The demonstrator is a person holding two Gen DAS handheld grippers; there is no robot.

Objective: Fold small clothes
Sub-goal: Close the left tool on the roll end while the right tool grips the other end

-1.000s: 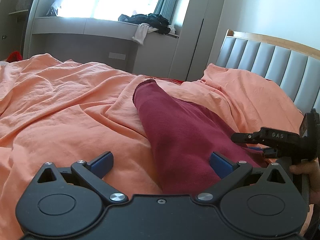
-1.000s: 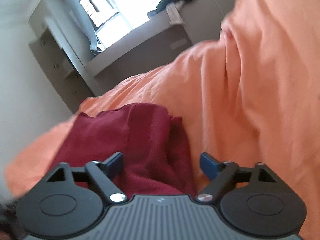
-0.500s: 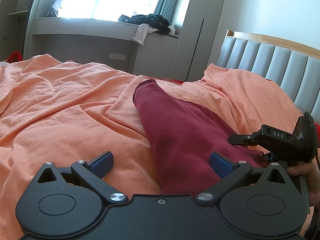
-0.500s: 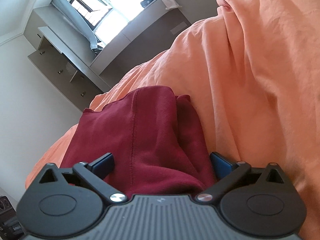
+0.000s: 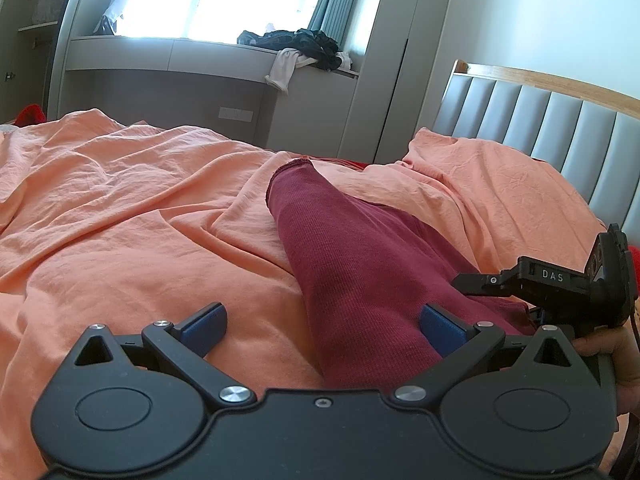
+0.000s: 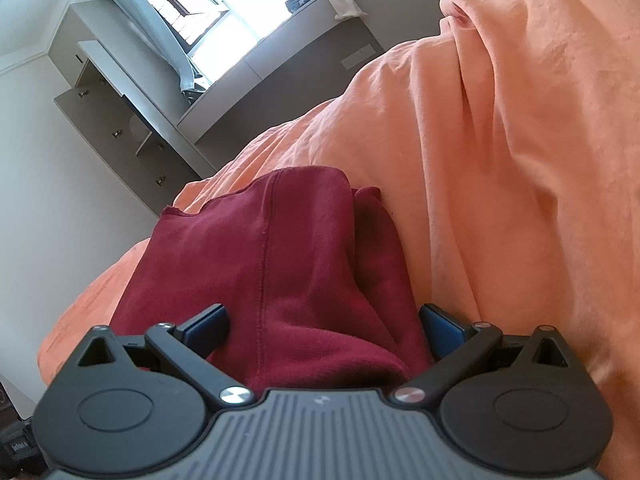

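While the wrinkled orange cotton bedsheet [image 5: 120, 208] fills the left of the scene, the left gripper [image 5: 322, 326] hovers over it with jaws spread wide, gripping nothing. The dark red knitted garment [image 5: 360, 272] lies lengthwise on the sheet, running toward the grey padded headboard [image 5: 560, 128]. At right, the right gripper [image 6: 324, 326] stands wide apart, the garment bunched loosely between its blue pads [image 6: 208, 326].

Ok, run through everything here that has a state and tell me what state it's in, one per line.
Left gripper: open, empty.
Right gripper: open, jaws just widened, cloth between them, not pinched.
Maroon garment: lying lengthwise on the orange sheet, folded over, not finished.
Clothes on window ledge: heaped, unfolded.
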